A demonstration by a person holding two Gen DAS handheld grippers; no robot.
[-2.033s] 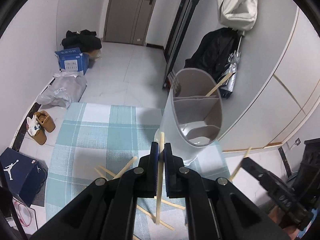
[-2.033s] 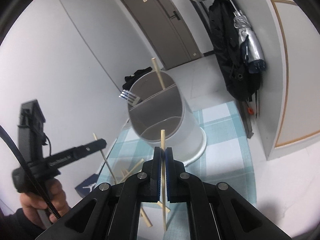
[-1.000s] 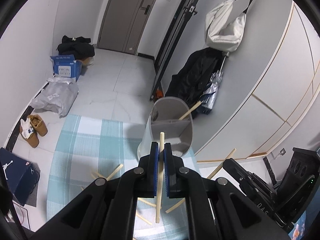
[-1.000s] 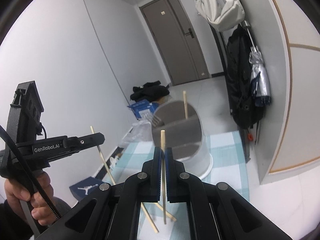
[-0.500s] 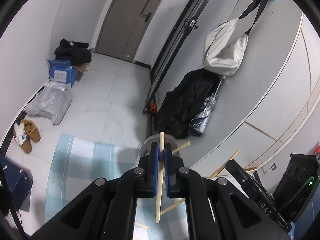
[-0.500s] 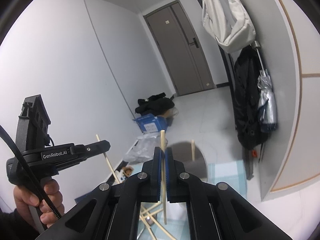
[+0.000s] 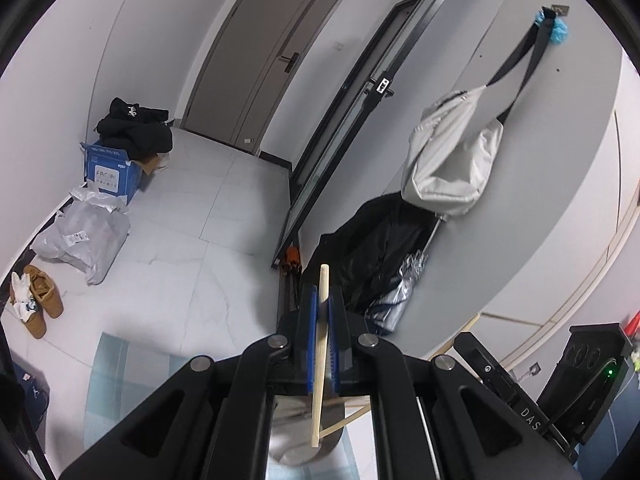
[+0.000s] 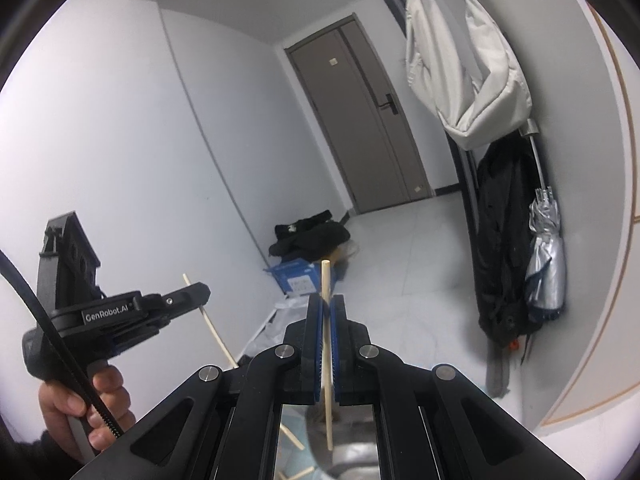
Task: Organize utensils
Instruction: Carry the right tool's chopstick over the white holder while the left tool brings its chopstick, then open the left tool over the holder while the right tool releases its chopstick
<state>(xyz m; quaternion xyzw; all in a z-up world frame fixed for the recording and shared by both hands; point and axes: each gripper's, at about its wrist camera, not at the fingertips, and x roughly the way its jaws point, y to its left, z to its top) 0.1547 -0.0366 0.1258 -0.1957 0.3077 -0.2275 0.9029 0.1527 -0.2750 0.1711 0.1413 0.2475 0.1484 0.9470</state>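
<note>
Left gripper [image 7: 320,344] pinches a thin round wooden chopstick [image 7: 320,360]; right gripper [image 8: 328,348] clamps another wooden stick [image 8: 327,344], grey holder [image 7: 308,440] below.

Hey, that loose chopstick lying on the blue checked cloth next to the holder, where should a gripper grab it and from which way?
Judging from the right wrist view, the loose chopstick lies flat on the cloth, so come from straight above, jaws across its thin shaft near the middle for balance. Both the left gripper and right gripper already clamp one.
</note>
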